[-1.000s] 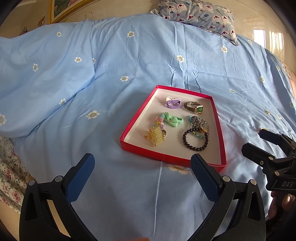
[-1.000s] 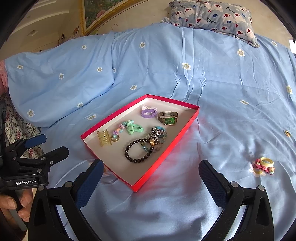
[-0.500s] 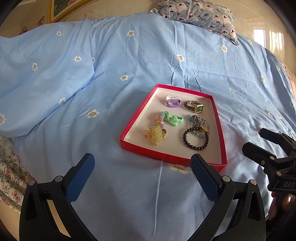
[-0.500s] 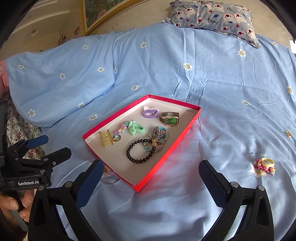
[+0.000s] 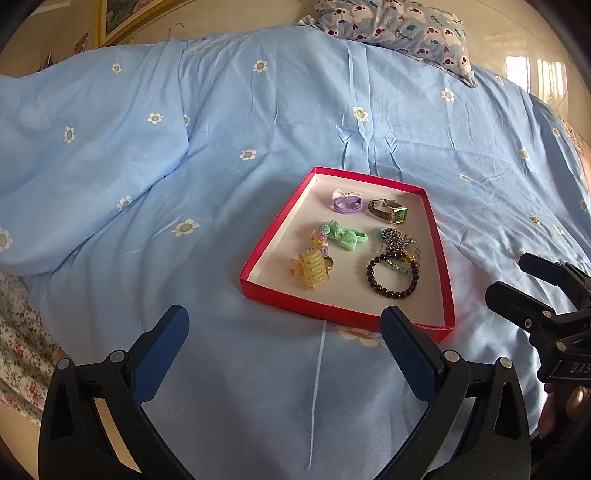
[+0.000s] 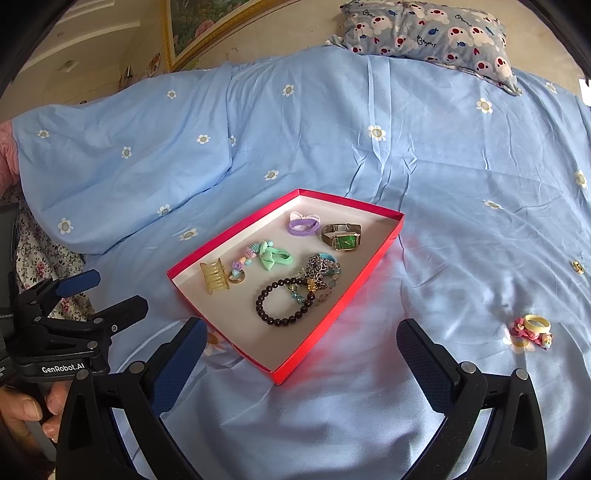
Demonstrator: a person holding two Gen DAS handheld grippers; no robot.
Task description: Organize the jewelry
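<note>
A shallow red tray (image 5: 273,236) (image 6: 365,266) lies on a blue flowered bedsheet. It holds a yellow hair claw (image 5: 312,273) (image 6: 214,277), a green bow tie (image 5: 345,238) (image 6: 273,256), a purple hair tie (image 5: 347,203) (image 6: 303,226), a green-faced watch (image 5: 391,212) (image 6: 341,238), a dark bead bracelet (image 5: 391,278) (image 6: 284,304) and a tangle of chains (image 6: 319,275). A pink and yellow hair tie (image 6: 530,328) lies on the sheet right of the tray. My left gripper (image 5: 286,339) hovers open before the tray. My right gripper (image 6: 303,350) is open over the tray's near corner.
A patterned pillow (image 5: 395,26) (image 6: 432,31) sits at the head of the bed. A small gold item (image 6: 577,266) lies on the sheet at far right. A floral cloth (image 5: 18,332) hangs at the left edge. A hand (image 6: 26,410) holds the left gripper's handle.
Both views have drifted slightly, so the tray sits a little higher and further right in the right wrist view. Nothing was picked up or let go.
</note>
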